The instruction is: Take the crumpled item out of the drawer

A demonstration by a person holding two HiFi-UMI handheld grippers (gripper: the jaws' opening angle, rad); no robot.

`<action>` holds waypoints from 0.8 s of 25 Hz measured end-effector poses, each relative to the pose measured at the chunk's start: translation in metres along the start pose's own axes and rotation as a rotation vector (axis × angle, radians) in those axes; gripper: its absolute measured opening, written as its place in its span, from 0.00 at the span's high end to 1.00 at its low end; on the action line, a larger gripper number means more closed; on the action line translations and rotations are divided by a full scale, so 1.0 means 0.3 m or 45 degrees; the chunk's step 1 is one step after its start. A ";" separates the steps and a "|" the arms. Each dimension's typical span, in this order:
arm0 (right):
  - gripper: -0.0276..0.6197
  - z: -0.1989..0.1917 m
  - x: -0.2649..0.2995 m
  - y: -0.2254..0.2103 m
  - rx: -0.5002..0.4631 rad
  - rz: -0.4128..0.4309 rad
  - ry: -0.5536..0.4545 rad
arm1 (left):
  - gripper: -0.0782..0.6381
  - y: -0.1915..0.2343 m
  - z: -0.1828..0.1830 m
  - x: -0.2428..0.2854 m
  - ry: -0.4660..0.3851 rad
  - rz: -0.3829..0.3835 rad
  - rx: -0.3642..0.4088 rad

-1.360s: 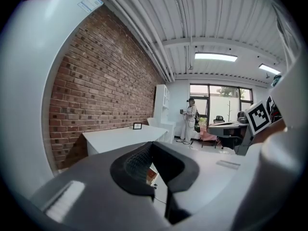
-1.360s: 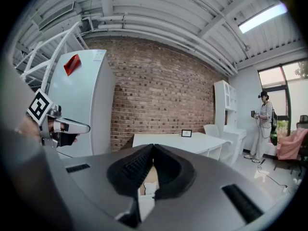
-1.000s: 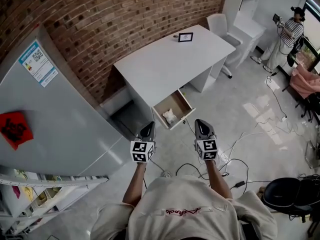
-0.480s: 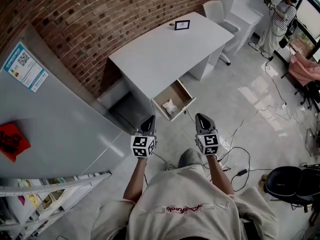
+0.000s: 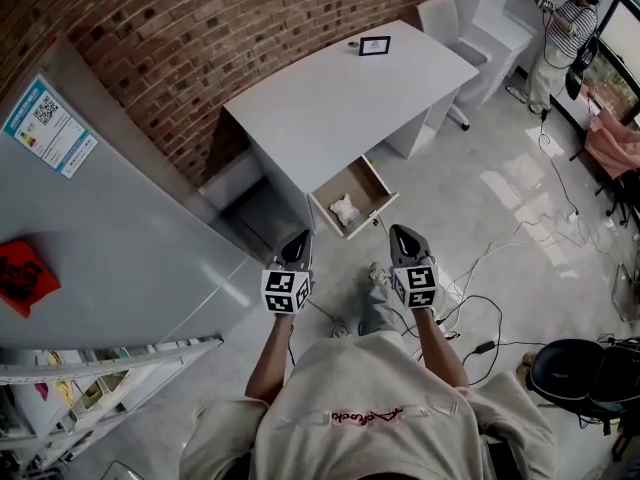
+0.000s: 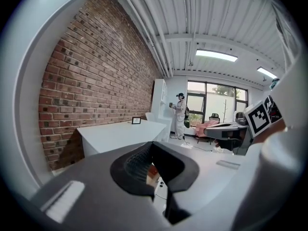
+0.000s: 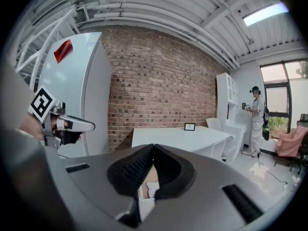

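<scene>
White crumpled item (image 5: 345, 209): it lay inside the open drawer, about in the middle, and no gripper touched it. In the right gripper view it showed (image 7: 151, 189) through the gap under the closed tips.
Drawer: the wood-lined drawer with a white front (image 5: 362, 180) stood pulled out from under the white rectangular desk (image 5: 340, 98).
Left gripper (image 5: 297, 240): this grey-and-black hand-held gripper was clenched, its jaws pressed together with nothing between them (image 6: 153, 143). It hung over the floor, near the drawer's front but apart from it.
Right gripper (image 5: 403, 234): it was also clenched and empty (image 7: 153, 146), beside the left one, and pointed toward the drawer.
Desk top: a small black picture frame (image 5: 374, 45) stood near the far edge.
Surroundings: a red brick wall (image 5: 200, 28) rose behind the desk, and black cables (image 5: 480, 313) lay on the pale floor at the right.
</scene>
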State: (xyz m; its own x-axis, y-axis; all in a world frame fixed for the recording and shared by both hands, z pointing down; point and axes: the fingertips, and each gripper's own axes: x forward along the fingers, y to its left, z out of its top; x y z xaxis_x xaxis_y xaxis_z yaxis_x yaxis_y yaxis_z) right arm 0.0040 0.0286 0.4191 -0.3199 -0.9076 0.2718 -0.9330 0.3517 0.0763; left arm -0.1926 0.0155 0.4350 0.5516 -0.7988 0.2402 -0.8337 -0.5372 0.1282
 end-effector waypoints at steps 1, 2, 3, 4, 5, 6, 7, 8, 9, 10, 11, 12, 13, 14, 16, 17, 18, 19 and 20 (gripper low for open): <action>0.94 0.002 0.012 -0.001 -0.001 0.004 -0.002 | 0.88 0.006 0.001 0.008 0.001 0.002 0.000; 0.94 0.003 0.026 -0.004 -0.002 0.008 -0.002 | 0.88 0.012 0.002 0.018 0.002 0.004 0.000; 0.94 0.002 0.038 -0.008 -0.001 0.012 -0.001 | 0.88 0.017 0.004 0.029 0.003 0.006 -0.002; 0.94 0.002 0.050 -0.015 0.001 0.014 0.001 | 0.88 0.018 0.005 0.042 0.006 0.006 -0.003; 0.94 0.000 0.062 -0.026 0.003 0.015 0.003 | 0.88 0.018 0.006 0.058 0.009 0.005 -0.002; 0.94 0.000 0.075 -0.040 0.006 0.015 0.003 | 0.88 0.017 0.009 0.077 0.012 0.003 0.001; 0.94 0.002 0.090 -0.054 0.008 0.017 0.002 | 0.88 0.018 0.013 0.098 0.014 0.002 0.004; 0.94 0.003 0.106 -0.067 0.010 0.020 0.003 | 0.88 0.020 0.017 0.119 0.015 0.004 0.005; 0.94 0.001 0.123 -0.081 0.012 0.023 0.005 | 0.88 0.025 0.019 0.140 0.017 0.007 0.004; 0.94 -0.004 0.140 -0.096 0.015 0.025 0.007 | 0.88 0.031 0.019 0.162 0.019 0.011 0.002; 0.94 -0.009 0.158 -0.112 0.019 0.027 0.010 | 0.88 0.036 0.019 0.185 0.023 0.015 0.001; 0.94 -0.013 0.176 -0.131 0.023 0.029 0.011 | 0.88 0.040 0.018 0.209 0.028 0.019 -0.001; 0.94 -0.012 0.196 -0.153 0.027 0.031 0.011 | 0.88 0.044 0.020 0.235 0.033 0.023 -0.003; 0.94 -0.007 0.217 -0.176 0.031 0.033 0.010 | 0.88 0.047 0.025 0.262 0.036 0.028 -0.005; 0.94 0.005 0.259 -0.226 0.036 0.044 0.010 | 0.88 0.044 0.043 0.318 0.041 0.037 -0.006; 0.94 0.011 0.281 -0.253 0.036 0.051 0.011 | 0.88 0.042 0.055 0.349 0.042 0.041 -0.005; 0.94 0.018 0.306 -0.280 0.035 0.060 0.011 | 0.88 0.043 0.068 0.382 0.042 0.048 -0.004; 0.94 0.026 0.332 -0.304 0.032 0.071 0.011 | 0.88 0.046 0.082 0.416 0.043 0.055 -0.004; 0.94 0.033 0.358 -0.326 0.029 0.084 0.011 | 0.88 0.049 0.095 0.448 0.044 0.064 -0.004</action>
State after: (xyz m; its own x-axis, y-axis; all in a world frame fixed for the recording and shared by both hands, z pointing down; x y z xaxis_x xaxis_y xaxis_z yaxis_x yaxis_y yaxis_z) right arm 0.0592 -0.1057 0.4313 -0.3793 -0.8807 0.2836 -0.9136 0.4051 0.0361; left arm -0.1300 -0.1074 0.4418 0.5078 -0.8148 0.2797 -0.8604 -0.4957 0.1183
